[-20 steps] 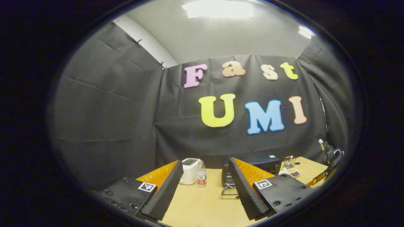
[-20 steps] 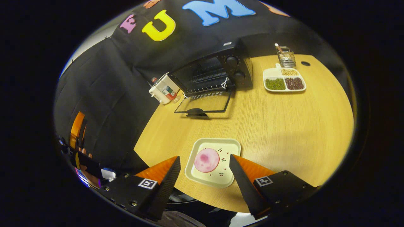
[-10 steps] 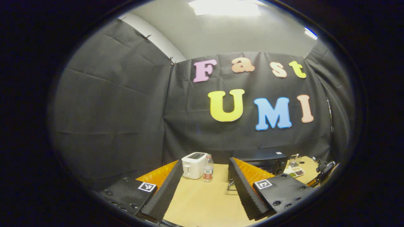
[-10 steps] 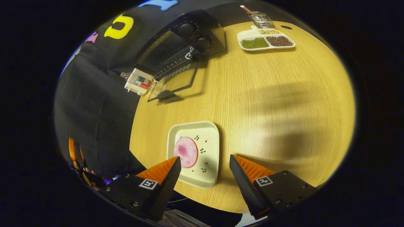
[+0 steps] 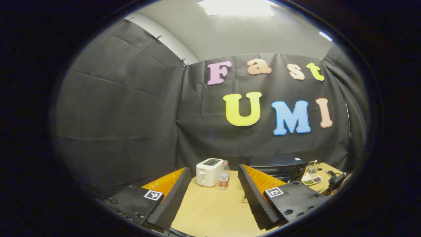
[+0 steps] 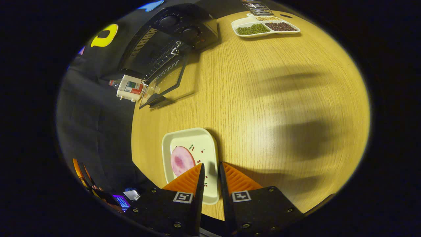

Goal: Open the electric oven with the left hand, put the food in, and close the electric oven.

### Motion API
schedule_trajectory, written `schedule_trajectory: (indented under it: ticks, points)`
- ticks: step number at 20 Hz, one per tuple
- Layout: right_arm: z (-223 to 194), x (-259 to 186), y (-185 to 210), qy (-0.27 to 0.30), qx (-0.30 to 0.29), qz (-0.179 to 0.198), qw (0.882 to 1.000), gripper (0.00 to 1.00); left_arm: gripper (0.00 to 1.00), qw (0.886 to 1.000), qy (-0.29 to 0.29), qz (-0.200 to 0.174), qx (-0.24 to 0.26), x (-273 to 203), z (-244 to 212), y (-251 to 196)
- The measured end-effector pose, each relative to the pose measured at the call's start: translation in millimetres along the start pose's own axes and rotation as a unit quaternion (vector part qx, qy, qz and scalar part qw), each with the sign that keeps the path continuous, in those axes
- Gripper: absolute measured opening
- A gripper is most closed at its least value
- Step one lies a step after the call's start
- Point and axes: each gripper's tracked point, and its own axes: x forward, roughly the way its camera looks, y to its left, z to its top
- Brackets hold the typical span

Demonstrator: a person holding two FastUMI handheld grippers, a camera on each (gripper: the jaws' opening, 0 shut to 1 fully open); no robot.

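Note:
The black electric oven (image 6: 171,36) stands at the table's far side with its glass door (image 6: 167,82) folded down flat. It also appears low at the right in the left gripper view (image 5: 276,163). A round pink slice of food (image 6: 180,160) lies on a cream square plate (image 6: 194,141) near the table's front edge. My right gripper (image 6: 210,166) is shut on the plate's right rim, one finger over the plate and one outside it. My left gripper (image 5: 214,168) hangs open above the table, away from the oven, holding nothing.
A white toaster (image 5: 209,168) and a small bottle (image 5: 224,174) stand left of the oven. A divided dish of beans (image 6: 263,26) and a wire holder (image 6: 258,5) sit at the far right. The wooden table (image 6: 279,98) lies between the plate and the oven.
The right gripper's fingers have come together from wide open onto the plate's right rim, and it has dropped closer to the table. The left gripper view has drifted slightly.

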Motion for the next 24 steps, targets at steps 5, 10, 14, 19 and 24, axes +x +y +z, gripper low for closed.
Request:
schedule_trajectory:
  ticks: [5,10,14,19,24]
  points:
    - [-5.7,10.4,-7.5,-0.015,-0.002,-0.029,0.999,0.01,1.00,1.000,0.003,-0.003,-0.002,6.7,-2.2,0.5]
    - [-3.1,8.3,15.4,-0.033,0.005,-0.023,0.999,0.00,0.97,1.000,0.001,-0.016,-0.001,8.1,-0.8,-6.0]
    - [-3.4,4.3,40.5,-0.047,0.019,0.005,0.999,0.00,0.99,1.000,-0.003,-0.022,-0.005,11.2,0.9,-9.9]
    - [14.9,-1.9,88.3,-0.091,0.080,0.050,0.991,0.00,1.00,0.999,0.003,-0.028,-0.019,21.7,-8.2,-13.6]
    - [53.3,-2.7,124.1,-0.142,0.153,0.063,0.976,0.00,0.97,0.999,0.003,-0.040,-0.020,39.3,-14.3,-18.8]
